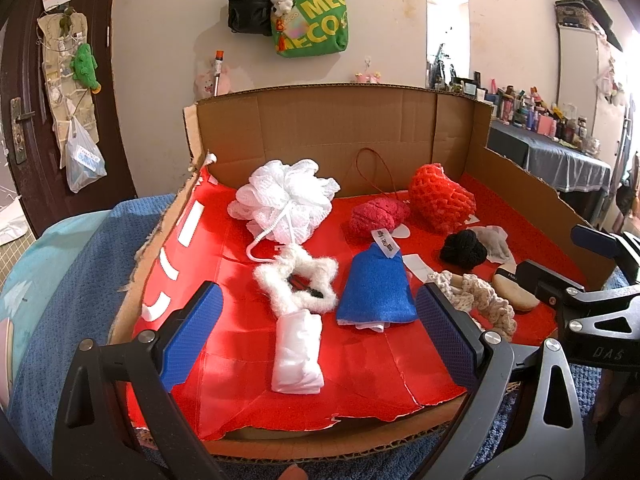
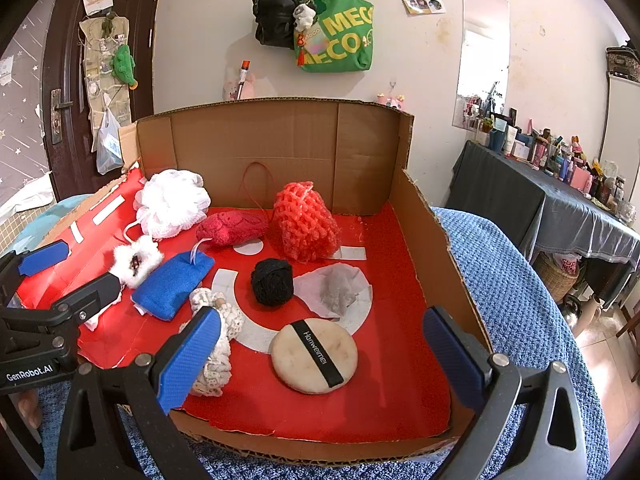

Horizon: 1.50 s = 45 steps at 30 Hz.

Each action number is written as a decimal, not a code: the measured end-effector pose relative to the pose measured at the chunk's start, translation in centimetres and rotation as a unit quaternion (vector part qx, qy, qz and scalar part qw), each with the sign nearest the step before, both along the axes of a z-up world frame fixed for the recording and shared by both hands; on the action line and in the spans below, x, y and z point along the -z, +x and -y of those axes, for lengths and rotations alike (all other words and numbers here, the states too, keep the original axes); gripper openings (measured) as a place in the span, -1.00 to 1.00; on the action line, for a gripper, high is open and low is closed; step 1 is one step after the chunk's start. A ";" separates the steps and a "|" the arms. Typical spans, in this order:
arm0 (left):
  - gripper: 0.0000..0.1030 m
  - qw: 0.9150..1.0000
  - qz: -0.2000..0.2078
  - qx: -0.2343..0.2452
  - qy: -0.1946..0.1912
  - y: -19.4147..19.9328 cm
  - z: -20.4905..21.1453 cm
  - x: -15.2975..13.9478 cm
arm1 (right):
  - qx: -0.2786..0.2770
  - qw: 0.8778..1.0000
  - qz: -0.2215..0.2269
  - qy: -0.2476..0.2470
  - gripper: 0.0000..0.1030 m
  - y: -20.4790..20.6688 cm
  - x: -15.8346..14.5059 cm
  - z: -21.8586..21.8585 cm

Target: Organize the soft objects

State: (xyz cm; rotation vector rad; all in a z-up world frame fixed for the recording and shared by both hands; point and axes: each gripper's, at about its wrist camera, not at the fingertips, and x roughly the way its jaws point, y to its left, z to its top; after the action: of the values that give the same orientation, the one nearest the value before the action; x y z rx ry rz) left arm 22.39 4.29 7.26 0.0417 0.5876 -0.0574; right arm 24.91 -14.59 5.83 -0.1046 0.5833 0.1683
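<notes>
"Honweimei" reads on the powder puff's (image 2: 313, 355) black strap, near the cardboard box's (image 2: 436, 240) front edge; both claws, left (image 1: 318, 336) and right (image 2: 320, 354), gape wide, released, gripping nothing

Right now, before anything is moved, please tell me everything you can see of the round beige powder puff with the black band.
The round beige powder puff is a flat, padded disc, soft and slightly stained on top. A black band with pale lettering crosses its face diagonally. It lies flat on the red lining of the cardboard box, near the front edge, partly over a white printed ring. Nothing appears to touch it; the cream crocheted scrunchie lies just beside it. In the left wrist view it is mostly hidden.
</notes>
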 end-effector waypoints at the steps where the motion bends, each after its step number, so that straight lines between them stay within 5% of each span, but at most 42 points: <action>1: 0.92 1.000 0.003 -0.004 0.002 -0.2 0.0 -0.1 | 0.000 1.000 0.001 0.003 1.00 0.0 0.0 0.1; 10: 0.92 0.999 0.033 0.004 0.008 -5.8 0.3 -3.0 | 0.007 0.999 0.016 0.047 1.00 -4.3 -2.5 2.5; 21: 0.91 0.998 -0.053 0.009 -0.017 -10.6 0.6 -0.4 | 0.016 0.999 -0.031 0.033 1.00 -11.0 -0.9 2.6; 35: 0.92 0.990 -0.141 -0.021 0.003 -9.9 0.9 3.8 | 0.037 0.988 -0.147 -0.010 1.00 -10.2 4.2 2.6; 45: 0.96 0.987 -0.155 -0.034 0.008 -9.5 0.9 4.5 | 0.048 0.987 -0.152 -0.010 1.00 -10.0 4.5 2.8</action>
State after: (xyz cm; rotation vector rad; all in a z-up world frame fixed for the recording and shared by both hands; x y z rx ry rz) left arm 12.85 3.36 2.81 0.0280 0.9003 0.0074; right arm 14.93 -17.40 1.33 -0.0694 0.8921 0.0845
